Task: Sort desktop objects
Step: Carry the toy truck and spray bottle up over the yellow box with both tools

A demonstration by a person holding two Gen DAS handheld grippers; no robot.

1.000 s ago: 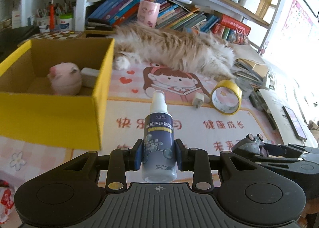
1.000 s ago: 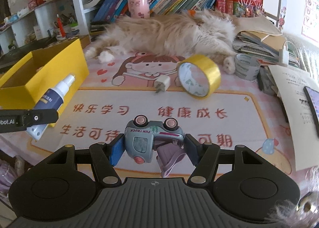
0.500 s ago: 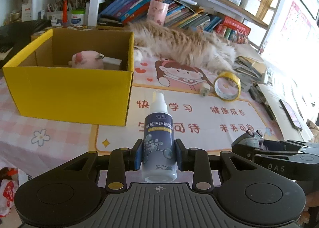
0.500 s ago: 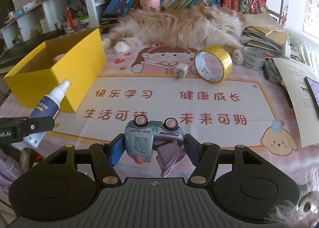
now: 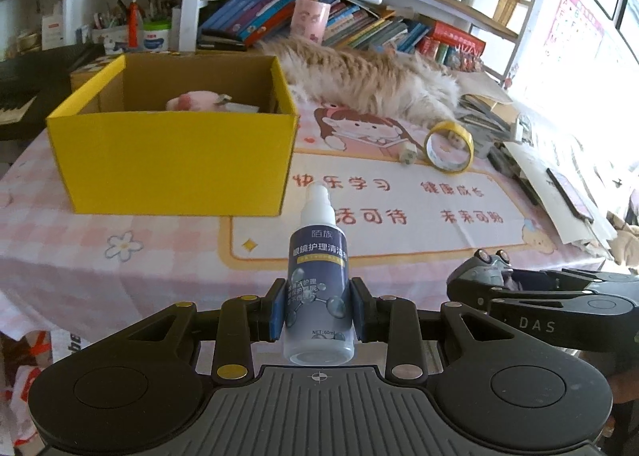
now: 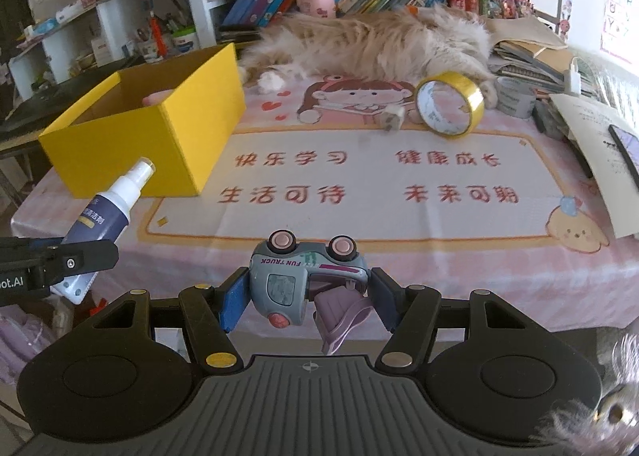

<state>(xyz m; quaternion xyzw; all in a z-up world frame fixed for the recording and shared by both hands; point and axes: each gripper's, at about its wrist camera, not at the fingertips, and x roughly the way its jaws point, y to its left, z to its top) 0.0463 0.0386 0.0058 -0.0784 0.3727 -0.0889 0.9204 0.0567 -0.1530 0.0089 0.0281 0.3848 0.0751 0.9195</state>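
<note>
Spray bottle [image 5: 318, 288]: clamped mid-body in left gripper [image 5: 318, 310], held before yellow box [image 5: 171, 164]. Light, rigid, smooth plastic; likely slippery, grip label band.
Toy truck [image 6: 307, 276]: upside down, pinched in right gripper [image 6: 305, 296]. Light, hard; dangling scoop fragile.

Your spray bottle [image 5: 318, 288] is smooth plastic with a shiny dark label and a clear cap. Your toy truck [image 6: 307, 276] is glossy grey plastic. The yellow box [image 5: 175, 160] is matt cardboard, plain brown inside. The tape roll [image 6: 449, 104] shines like gold. The cat [image 6: 371, 44] looks soft and fluffy. The bench cover [image 6: 379, 212] is smooth printed cloth.
</note>
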